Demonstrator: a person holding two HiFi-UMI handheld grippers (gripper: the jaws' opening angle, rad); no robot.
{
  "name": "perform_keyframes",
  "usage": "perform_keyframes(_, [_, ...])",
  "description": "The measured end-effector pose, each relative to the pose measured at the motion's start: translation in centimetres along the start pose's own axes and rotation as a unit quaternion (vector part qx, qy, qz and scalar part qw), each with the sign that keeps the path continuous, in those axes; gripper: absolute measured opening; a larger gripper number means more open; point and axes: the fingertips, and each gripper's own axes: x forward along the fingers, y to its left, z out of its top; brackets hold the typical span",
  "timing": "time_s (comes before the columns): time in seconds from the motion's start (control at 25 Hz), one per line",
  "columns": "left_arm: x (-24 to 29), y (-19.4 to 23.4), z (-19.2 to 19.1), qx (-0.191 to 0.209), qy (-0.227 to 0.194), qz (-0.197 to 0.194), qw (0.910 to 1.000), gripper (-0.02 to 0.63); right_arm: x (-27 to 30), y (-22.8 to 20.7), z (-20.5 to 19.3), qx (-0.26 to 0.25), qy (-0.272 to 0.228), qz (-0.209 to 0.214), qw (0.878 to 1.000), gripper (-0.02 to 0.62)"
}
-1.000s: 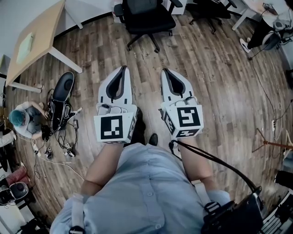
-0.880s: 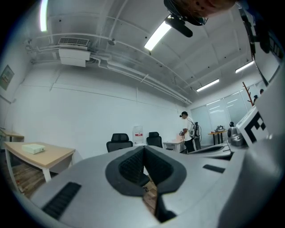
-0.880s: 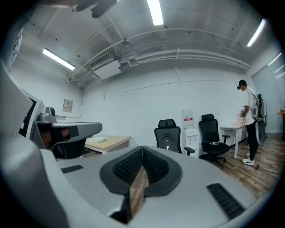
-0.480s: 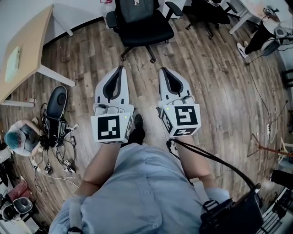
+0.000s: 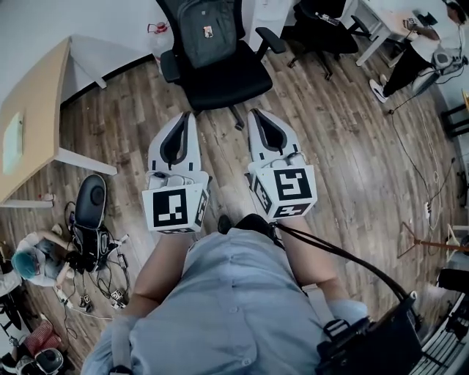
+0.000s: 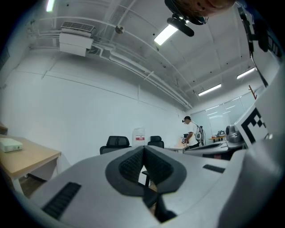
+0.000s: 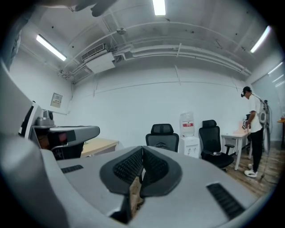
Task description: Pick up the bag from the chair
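A dark grey backpack (image 5: 209,33) leans upright against the back of a black office chair (image 5: 223,84) at the top centre of the head view. My left gripper (image 5: 187,116) and right gripper (image 5: 253,113) are held side by side over the wooden floor. Their tips stop short of the chair's seat and touch nothing. Both are shut with nothing between the jaws. In the right gripper view the chair (image 7: 162,130) with the backpack (image 7: 163,143) stands straight ahead above the closed right gripper (image 7: 142,148). Pointing left of the chair (image 6: 118,142), the left gripper (image 6: 144,148) also shows shut.
A wooden table (image 5: 29,124) stands at the left. A person (image 5: 33,260) sits on the floor by cables and a bag (image 5: 91,205) at lower left. A second black chair (image 5: 322,26) and a white desk (image 5: 385,18) are at upper right. A water dispenser (image 7: 187,122) stands by the wall.
The chair has come nearer and lower in the head view, and the backpack on it now shows. Both grippers stay shut, side by side.
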Motion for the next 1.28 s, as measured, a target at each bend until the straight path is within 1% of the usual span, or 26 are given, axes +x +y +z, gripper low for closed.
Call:
perform_keyframes(0.32, [6.3,1.1,-2.1,0.001,0.021,-0.01,0.9997,0.002,5.0,-3.9,-0.4,0.013,0.003,-0.013,1.0,0.002])
perform_keyframes(0.6, [14.7,0.7,-3.8,0.016,0.038,-0.018,0.999,0.001,11.2,-9.8,-1.3,0.028,0.018,-0.009,0.999,0.002])
perform_keyframes(0.76, [19.6,0.8,-3.9,0.02,0.046,-0.007,0.9987,0.0,15.1,-12.9,-1.0,0.028,0.025,0.008,0.999,0.002])
perform_keyframes(0.96, [24.6,1.0,-3.6,0.031,0.049,0.014,0.9982,0.0,19.2,-16.4,0.0,0.033,0.021,0.03,0.999,0.002])
perform_keyframes(1.12, [27.3,1.0,-2.7,0.042,0.04,0.024,0.998,0.001,21.5,-18.4,1.2,0.03,0.01,0.042,0.999,0.002])
perform_keyframes(1.28, [29.0,2.0,-2.8,0.048,0.031,0.036,0.9977,0.0,23.5,-19.2,1.6,0.024,-0.001,0.051,0.998,0.002])
